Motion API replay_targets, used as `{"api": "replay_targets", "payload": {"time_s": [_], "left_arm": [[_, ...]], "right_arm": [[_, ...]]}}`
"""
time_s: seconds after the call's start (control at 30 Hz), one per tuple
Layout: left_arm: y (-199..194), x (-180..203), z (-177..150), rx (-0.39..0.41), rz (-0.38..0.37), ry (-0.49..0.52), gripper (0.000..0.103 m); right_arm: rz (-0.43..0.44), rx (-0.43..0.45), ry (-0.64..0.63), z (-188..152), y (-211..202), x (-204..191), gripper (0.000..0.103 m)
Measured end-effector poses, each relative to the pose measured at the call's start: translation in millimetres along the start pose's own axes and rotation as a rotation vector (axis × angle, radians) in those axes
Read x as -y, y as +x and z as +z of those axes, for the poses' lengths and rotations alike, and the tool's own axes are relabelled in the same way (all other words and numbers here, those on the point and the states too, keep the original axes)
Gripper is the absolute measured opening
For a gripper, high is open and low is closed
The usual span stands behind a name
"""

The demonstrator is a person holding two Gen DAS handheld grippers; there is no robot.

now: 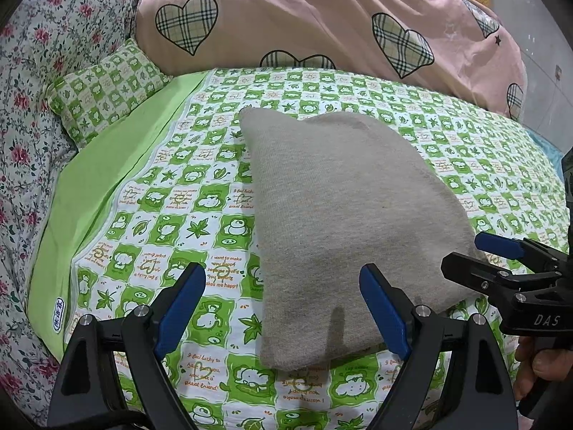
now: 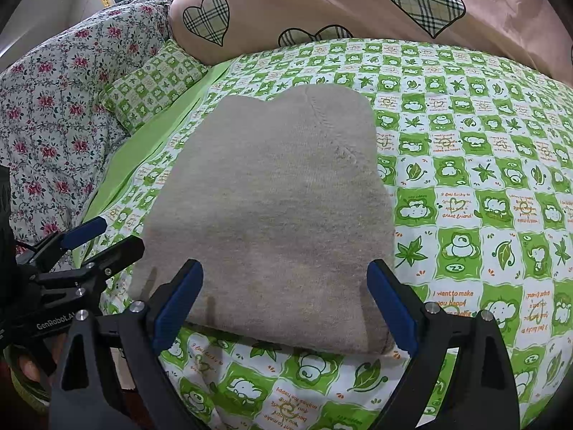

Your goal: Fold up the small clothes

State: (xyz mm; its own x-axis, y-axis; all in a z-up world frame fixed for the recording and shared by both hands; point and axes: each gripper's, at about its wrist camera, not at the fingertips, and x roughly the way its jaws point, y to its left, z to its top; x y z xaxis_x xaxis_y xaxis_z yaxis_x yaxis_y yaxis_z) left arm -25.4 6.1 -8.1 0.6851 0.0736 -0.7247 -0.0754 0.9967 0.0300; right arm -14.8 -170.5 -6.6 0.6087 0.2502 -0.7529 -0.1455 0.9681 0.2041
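Currently, the folded grey garment lies flat on the bed, just ahead of both jaws. Left gripper and right gripper: jaws spread wide, holding nothing.

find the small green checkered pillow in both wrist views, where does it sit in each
Left wrist: the small green checkered pillow lies upper left, between the floral quilt and the pink heart duvet.
Right wrist: the pillow is again upper left, left of the folded grey garment.
Shared landmark: the grey garment, centre in both.
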Motion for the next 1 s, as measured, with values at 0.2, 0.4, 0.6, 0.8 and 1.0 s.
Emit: {"api": "replay_targets", "payload": {"time_s": [0.2, 0.4, 0.6, 0.8, 1.0], "left_arm": [[-0.2, 0.5, -0.2, -0.001, 0.0, -0.001, 0.088], [-1.0, 0.6, 0.2, 0.003, 0.001, 0.0, 0.088], [-1.3, 0.6, 0.6, 0.005, 0.0, 0.001, 0.088], [-1.4, 0.3, 0.3, 0.005, 0.0, 0.002, 0.088], [-1.5, 0.4, 0.3, 0.005, 0.0, 0.001, 0.088]], "right_arm": [[-0.001, -0.001, 0.001, -0.5, -0.7, -2.2, 0.093], [-0.002, 0.002, 0.003, -0.9, -0.8, -2.6, 0.093], [-0.002, 0.004, 0.006, -1.2, -0.6, -2.5, 0.094], [0.0, 0.007, 0.008, -0.5, -1.9, -1.8, 0.094], [-0.001, 0.008, 0.008, -0.4, -2.4, -2.5, 0.094]]}}
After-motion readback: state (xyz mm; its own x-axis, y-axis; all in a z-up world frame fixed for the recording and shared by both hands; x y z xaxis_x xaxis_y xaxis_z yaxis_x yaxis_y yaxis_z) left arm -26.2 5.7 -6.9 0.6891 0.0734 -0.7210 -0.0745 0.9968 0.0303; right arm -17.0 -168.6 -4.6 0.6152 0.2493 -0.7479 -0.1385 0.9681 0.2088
